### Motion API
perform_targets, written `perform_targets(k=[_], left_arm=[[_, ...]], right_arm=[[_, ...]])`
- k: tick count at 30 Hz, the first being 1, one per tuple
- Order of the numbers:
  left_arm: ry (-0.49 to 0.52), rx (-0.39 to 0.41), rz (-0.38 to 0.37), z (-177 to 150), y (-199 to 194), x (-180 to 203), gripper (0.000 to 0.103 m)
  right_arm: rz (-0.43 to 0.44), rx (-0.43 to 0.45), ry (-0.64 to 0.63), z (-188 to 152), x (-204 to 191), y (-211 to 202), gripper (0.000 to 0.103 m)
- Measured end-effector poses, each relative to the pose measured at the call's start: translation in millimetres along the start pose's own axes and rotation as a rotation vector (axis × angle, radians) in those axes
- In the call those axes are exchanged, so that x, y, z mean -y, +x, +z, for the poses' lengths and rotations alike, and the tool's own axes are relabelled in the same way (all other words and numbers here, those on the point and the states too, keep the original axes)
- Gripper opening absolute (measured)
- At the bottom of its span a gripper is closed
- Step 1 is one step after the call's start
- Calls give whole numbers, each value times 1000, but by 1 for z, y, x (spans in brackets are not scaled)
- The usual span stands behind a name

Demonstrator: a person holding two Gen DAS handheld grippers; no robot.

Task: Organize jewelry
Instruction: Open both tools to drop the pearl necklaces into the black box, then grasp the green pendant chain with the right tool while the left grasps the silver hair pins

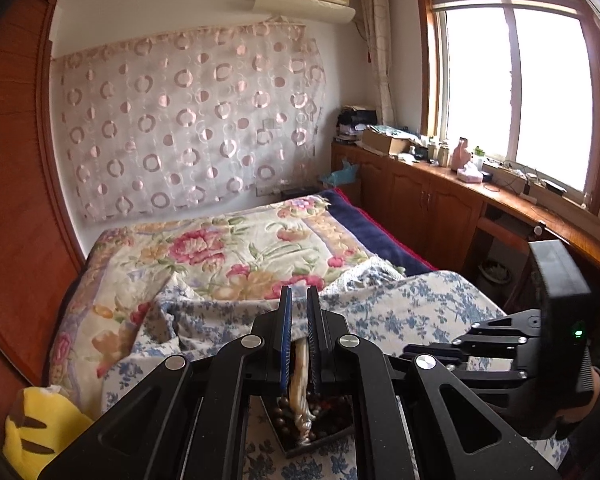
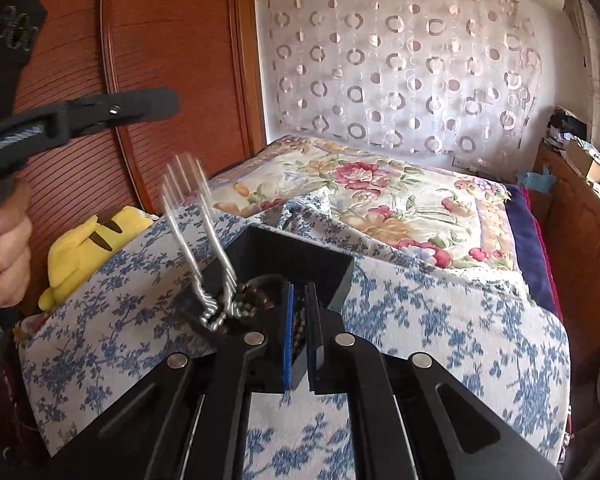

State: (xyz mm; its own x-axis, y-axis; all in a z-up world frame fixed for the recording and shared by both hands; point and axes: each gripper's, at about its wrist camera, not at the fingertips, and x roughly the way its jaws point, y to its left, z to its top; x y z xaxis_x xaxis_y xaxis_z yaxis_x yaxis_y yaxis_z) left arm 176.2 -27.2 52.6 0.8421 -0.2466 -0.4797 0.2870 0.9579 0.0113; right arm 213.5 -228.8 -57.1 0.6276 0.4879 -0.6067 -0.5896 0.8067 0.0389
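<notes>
Dangling a pale silvery chain necklace (image 1: 300, 364) over the black box (image 2: 300, 252) of brown beads (image 2: 256, 294), the left tool (image 1: 299, 300) pinched it nearly closed, while the right tool (image 2: 299, 294), jaws narrowly parted, seemingly gripped the box wall, so stowing looked unfinished.

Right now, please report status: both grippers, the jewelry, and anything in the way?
Left gripper shut on silver necklace, lifting it from black box. Right gripper nearly closed at box, holding nothing visible. Bead bracelets inside. Nothing blocking.

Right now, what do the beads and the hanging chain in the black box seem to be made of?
beads: probably wood, dark brown, round, with a dull sheen. silver chain: looks like metal, pale and bright; it is blurred, so plastic cannot be excluded. black box: matte and rigid, possibly plastic or covered card.
</notes>
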Motion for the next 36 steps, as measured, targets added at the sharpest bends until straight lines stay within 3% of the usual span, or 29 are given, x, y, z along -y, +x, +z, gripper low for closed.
perform_targets(k=[5, 9, 11, 14, 17, 18, 19, 24, 30, 34, 36], left_arm=[[11, -28, -4, -20, -3, 9, 8], [19, -34, -17, -42, -14, 15, 29], [22, -38, -18, -52, -18, 18, 34], [20, -49, -21, -71, -26, 24, 57], [8, -71, -27, -89, -30, 26, 66], [0, -86, -31, -97, -30, 28, 77], [-3, -92, -33, -101, -30, 29, 80], [-12, -136, -31, -123, -32, 35, 92], [-16, -187, -29, -148, -32, 45, 92], [-16, -208, -28, -160, -35, 51, 94], [-12, -213, -14, -164, -36, 53, 95]], right_arm=[[14, 12, 6, -20, -5, -18, 7], [14, 23, 14, -39, -9, -34, 7], [15, 22, 20, -52, -11, -42, 7], [11, 15, 24, -69, -17, -51, 7], [0, 2, 15, -86, -22, -57, 7], [-7, -3, 15, -92, -24, -59, 7], [-7, -4, 18, -98, -25, -61, 7], [-7, -29, 38, -118, -25, -68, 7], [-20, -78, 33, -145, -30, -72, 7], [-23, -98, 43, -158, -32, -75, 19], [-21, -104, 50, -161, -33, -75, 19]])
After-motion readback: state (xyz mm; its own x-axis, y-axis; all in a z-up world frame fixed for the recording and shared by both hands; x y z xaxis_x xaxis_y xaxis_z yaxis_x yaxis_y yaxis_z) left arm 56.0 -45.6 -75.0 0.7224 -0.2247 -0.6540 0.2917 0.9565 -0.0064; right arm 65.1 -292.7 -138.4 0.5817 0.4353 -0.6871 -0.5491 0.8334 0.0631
